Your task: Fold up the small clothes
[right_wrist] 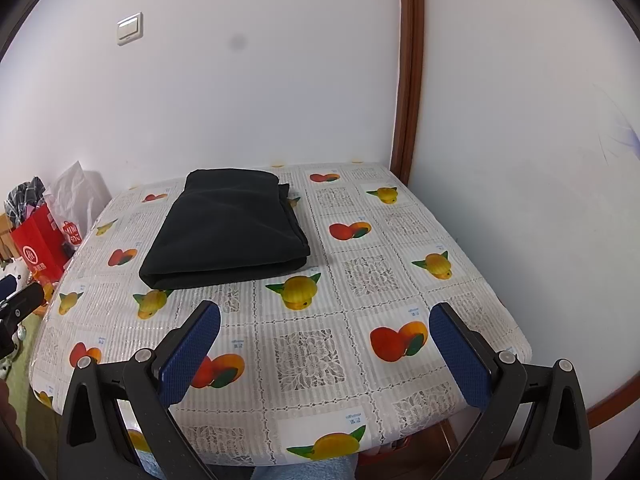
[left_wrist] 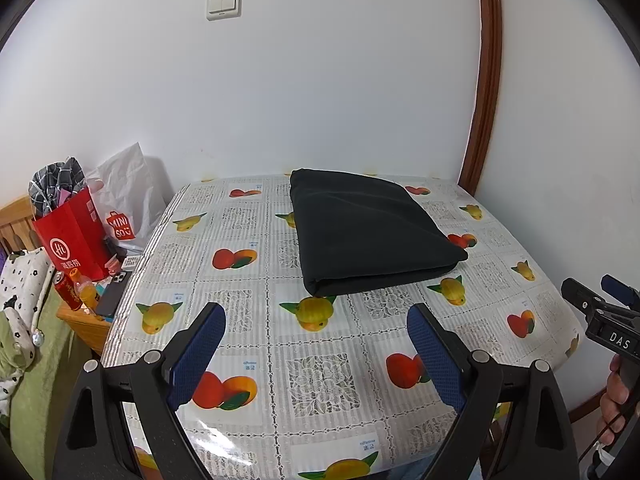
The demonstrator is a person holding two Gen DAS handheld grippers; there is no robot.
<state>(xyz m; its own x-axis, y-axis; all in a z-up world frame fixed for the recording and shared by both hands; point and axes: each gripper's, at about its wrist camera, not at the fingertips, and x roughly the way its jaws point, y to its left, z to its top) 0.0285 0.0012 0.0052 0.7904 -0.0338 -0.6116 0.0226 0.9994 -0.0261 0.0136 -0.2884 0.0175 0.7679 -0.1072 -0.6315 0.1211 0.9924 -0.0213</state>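
Note:
A black garment (left_wrist: 368, 232) lies folded into a flat rectangle on the far half of the table (left_wrist: 280, 360), its folded edge facing me. It also shows in the right wrist view (right_wrist: 228, 228). My left gripper (left_wrist: 316, 320) is open and empty, held above the table's near edge, short of the garment. My right gripper (right_wrist: 324, 324) is open and empty, also over the near edge and to the right of the garment. The right gripper's fingers (left_wrist: 592, 300) show at the right edge of the left wrist view.
The table has a fruit-print cloth and stands against a white wall with a wooden door frame (left_wrist: 486, 80) at the right. Left of the table are a red paper bag (left_wrist: 72, 240), a white bag (left_wrist: 124, 204), bottles and a phone (left_wrist: 110, 296).

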